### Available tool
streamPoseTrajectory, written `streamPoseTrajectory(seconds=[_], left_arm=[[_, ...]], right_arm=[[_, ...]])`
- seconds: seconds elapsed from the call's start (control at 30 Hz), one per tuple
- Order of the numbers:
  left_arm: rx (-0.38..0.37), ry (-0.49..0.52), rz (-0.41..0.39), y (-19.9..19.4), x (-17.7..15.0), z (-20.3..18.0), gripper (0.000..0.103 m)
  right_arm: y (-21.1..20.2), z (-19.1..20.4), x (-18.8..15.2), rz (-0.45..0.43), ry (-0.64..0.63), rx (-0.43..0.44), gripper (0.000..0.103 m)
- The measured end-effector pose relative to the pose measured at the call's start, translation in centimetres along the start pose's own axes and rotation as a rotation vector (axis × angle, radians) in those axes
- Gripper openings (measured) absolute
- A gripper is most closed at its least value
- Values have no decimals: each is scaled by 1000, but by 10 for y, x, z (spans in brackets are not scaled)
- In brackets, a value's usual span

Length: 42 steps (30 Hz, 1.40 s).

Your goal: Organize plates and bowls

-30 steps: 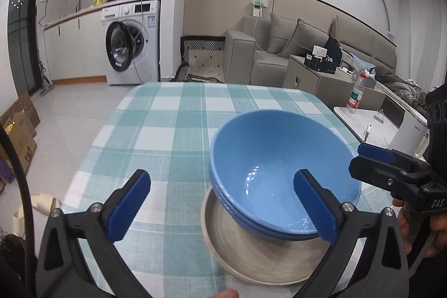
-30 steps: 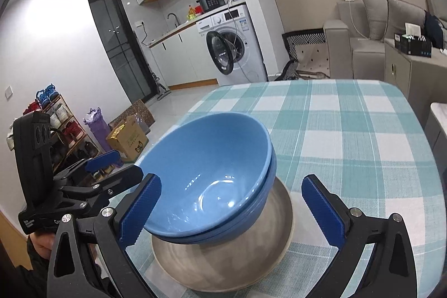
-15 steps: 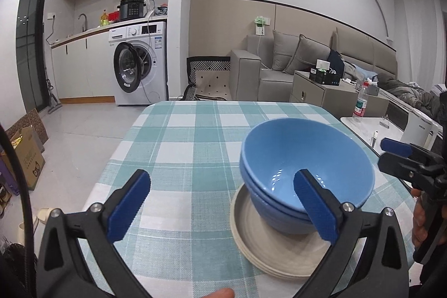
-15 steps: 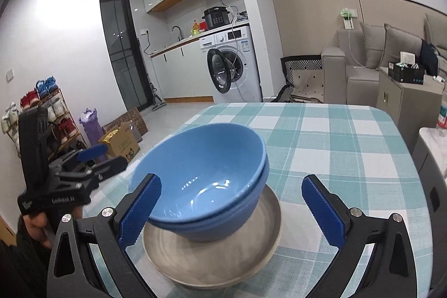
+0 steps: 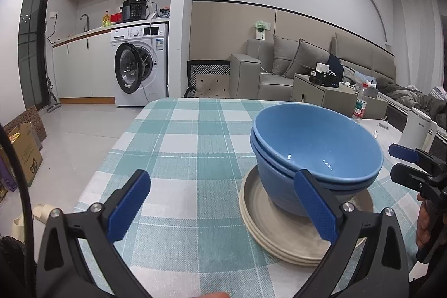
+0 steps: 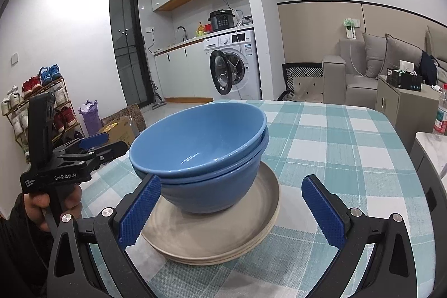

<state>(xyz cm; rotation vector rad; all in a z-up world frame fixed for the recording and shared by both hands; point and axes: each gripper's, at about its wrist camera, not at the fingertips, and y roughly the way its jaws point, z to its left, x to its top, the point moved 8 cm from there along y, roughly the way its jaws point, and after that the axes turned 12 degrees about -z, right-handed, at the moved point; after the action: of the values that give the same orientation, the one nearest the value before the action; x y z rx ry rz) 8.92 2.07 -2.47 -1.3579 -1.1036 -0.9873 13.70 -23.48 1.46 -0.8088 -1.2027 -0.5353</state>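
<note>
Blue bowls (image 5: 315,147), two of them nested, sit on a stack of beige plates (image 5: 279,231) on the checked teal-and-white cloth covering the surface (image 5: 181,147), toward its near right part in the left wrist view. How many plates are in the stack is hard to count; at least three rims show. The left gripper (image 5: 220,210) hangs with its jaws spread wide and empty, its right finger overlapping the bowls' near side in the view. The right gripper (image 6: 230,210) also has its jaws spread and empty, short of the plates. On the left gripper's body (image 6: 58,172), seen from the right wrist camera, white lettering reads "GenRobot.AI"; smaller print beside it is too fine to read. A hand (image 6: 42,203) grips its handle. Labels on the washing machine (image 5: 139,66) are illegible.
</note>
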Motion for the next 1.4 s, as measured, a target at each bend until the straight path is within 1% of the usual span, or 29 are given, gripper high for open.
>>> streamPoseTrajectory(seconds=[0.13, 0.3, 0.53, 0.67, 0.77, 1.03, 1.4], left_arm=[[-15, 19, -23, -3, -3, -4, 103], [-33, 19, -38, -3, -4, -5, 103], [-41, 44, -52, -3, -11, -10, 103], [-59, 37, -69, -5, -9, -11, 103], [-61, 27, -70, -5, -8, -10, 103], [-63, 15, -69, -6, -8, -9, 103], [-68, 13, -58, -2, -9, -9, 103]], right_arm=[[-1, 5, -3, -11, -18, 11, 102], [-2, 9, -6, -19, -47, 11, 102], [1, 8, -13, -29, -61, -13, 102], [1, 10, -15, -32, -59, -7, 102], [2, 12, -17, -29, -72, -18, 102], [1, 18, -16, -43, -91, 9, 102], [4, 17, -18, -29, -81, 12, 102]])
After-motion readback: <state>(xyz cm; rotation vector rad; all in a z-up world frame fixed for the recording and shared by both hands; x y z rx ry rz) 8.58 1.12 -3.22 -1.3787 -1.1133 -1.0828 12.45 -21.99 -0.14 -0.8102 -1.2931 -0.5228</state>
